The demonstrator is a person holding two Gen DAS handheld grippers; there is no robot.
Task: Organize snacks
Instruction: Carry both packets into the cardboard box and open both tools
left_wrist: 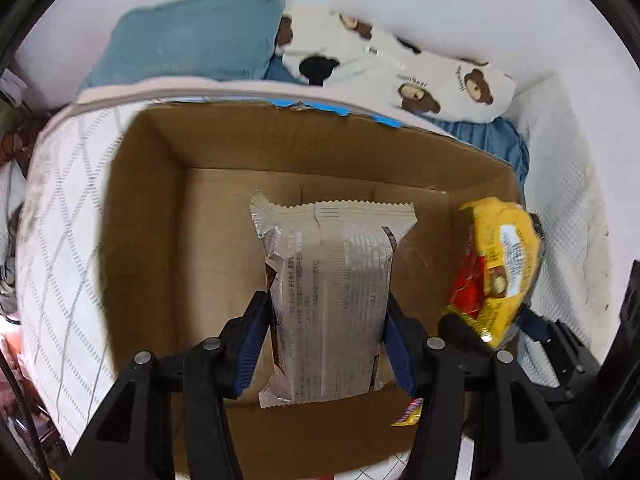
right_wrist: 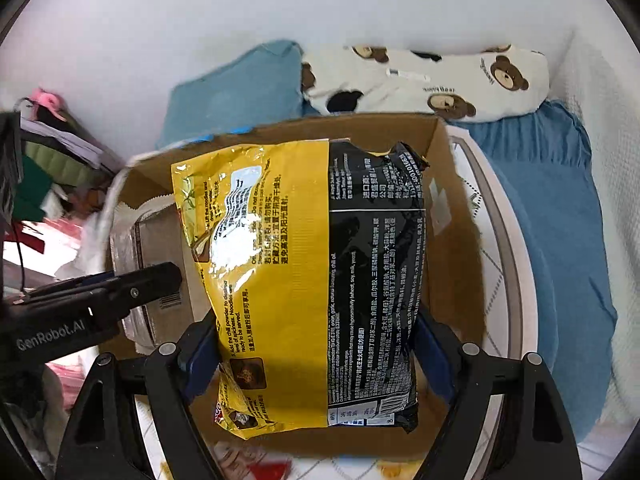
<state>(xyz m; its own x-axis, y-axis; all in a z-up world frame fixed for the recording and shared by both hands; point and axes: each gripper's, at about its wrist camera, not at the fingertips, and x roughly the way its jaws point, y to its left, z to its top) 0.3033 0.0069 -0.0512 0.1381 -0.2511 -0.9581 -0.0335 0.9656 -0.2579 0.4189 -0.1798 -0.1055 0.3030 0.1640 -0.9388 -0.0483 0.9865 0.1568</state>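
My left gripper point(left_wrist: 326, 312) is shut on a silver snack packet point(left_wrist: 332, 280) and holds it over the open cardboard box point(left_wrist: 140, 216). My right gripper point(right_wrist: 316, 332) is shut on a yellow and black noodle packet point(right_wrist: 304, 272), held over the right side of the same box point(right_wrist: 452, 208). In the left wrist view the noodle packet point(left_wrist: 500, 268) and the right gripper show at the box's right wall. In the right wrist view the left gripper point(right_wrist: 120, 292) and the silver packet point(right_wrist: 132, 248) show at the left.
The box sits on a white quilted mattress point(left_wrist: 60, 240). Behind it lie a teal pillow point(left_wrist: 192, 36), a bear-print pillow point(left_wrist: 400, 68) and a blue blanket point(right_wrist: 560, 220). A small yellow wrapper point(left_wrist: 408, 416) lies at the box's near edge. Clutter stands at the left point(right_wrist: 48, 160).
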